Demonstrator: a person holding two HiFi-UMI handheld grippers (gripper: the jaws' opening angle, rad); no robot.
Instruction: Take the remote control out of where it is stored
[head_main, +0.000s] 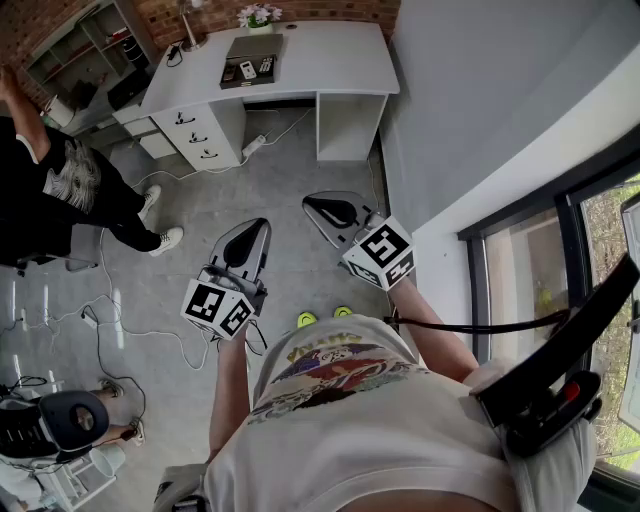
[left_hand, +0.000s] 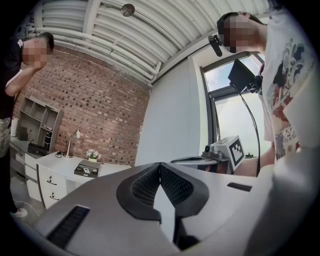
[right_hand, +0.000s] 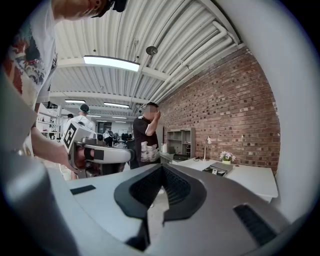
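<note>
The left gripper (head_main: 258, 230) and right gripper (head_main: 316, 204) are held closed, empty. The remote (head_main: 248, 69) is seen on the far desk (head_main: 320, 62), well apart from both, ahead of the left.

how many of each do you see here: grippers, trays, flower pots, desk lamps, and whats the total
grippers: 2, the left gripper and the right gripper, both shut and empty
tray: 1
flower pot: 1
lamp: 1
total: 5
</note>
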